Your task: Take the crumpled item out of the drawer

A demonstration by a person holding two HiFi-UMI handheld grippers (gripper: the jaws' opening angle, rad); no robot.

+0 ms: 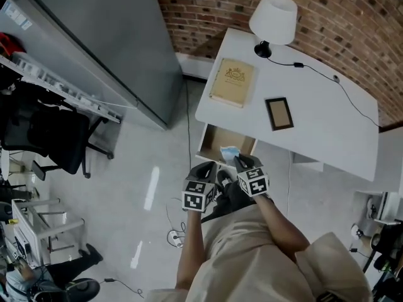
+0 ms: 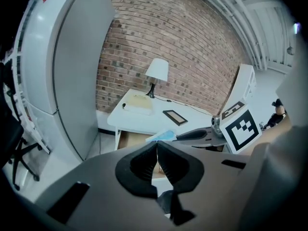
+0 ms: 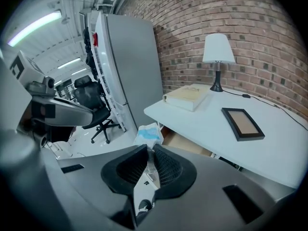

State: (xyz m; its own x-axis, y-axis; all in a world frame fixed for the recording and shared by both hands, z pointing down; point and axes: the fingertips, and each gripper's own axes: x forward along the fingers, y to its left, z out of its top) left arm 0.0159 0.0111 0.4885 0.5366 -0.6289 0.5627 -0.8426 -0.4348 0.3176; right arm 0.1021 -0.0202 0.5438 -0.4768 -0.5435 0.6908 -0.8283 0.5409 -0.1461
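A crumpled blue-and-white item (image 1: 230, 151) hangs just above the open drawer (image 1: 217, 139) of the white desk (image 1: 315, 131). My right gripper (image 1: 240, 162) is shut on it. In the right gripper view the crumpled item (image 3: 148, 134) sticks out past the tips of the right gripper (image 3: 150, 150). My left gripper (image 1: 208, 167) sits close beside it on the left, in front of the drawer. In its own view the left gripper (image 2: 157, 146) has its jaws closed together with nothing between them, and the crumpled item (image 2: 163, 135) shows just beyond them. The drawer's inside looks bare wood.
On the desk stand a white lamp (image 1: 274, 19) with a black cable, a tan book (image 1: 233, 82) and a dark picture frame (image 1: 278, 113). A tall grey cabinet (image 1: 107, 43) stands left of the desk. A black office chair (image 1: 56, 137) is at the far left.
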